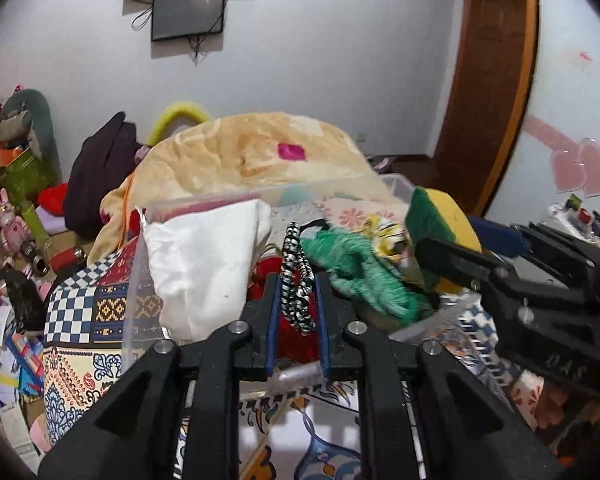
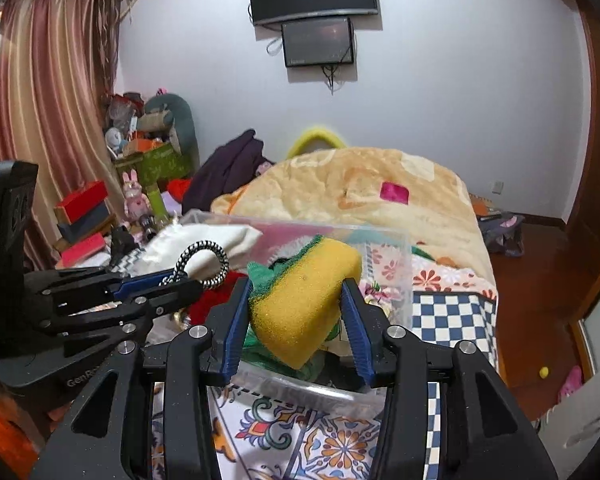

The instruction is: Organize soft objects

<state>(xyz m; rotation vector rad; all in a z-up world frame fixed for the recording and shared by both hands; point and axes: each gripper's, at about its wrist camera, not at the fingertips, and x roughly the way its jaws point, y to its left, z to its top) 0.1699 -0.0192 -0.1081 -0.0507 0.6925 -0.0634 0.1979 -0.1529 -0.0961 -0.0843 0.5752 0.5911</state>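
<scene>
My left gripper (image 1: 297, 280) is shut on a black-and-white braided hair tie (image 1: 296, 280), held over a clear plastic bin (image 1: 140, 280). The tie also shows in the right wrist view (image 2: 204, 262). My right gripper (image 2: 298, 292) is shut on a yellow sponge with a green scrub side (image 2: 300, 296), above the same bin (image 2: 396, 240); the sponge also shows in the left wrist view (image 1: 440, 216). The bin holds a white cloth pouch (image 1: 204, 268), a green fuzzy fabric (image 1: 360, 272), a tiger plush (image 1: 388, 236) and something red (image 1: 268, 268).
The bin stands on a patterned cloth (image 2: 320, 440) on a bed. A folded peach blanket (image 2: 360, 188) lies behind it. Boxes, plush toys and clutter (image 2: 140, 168) stand at the left by a curtain. Two screens (image 2: 316, 16) hang on the far wall.
</scene>
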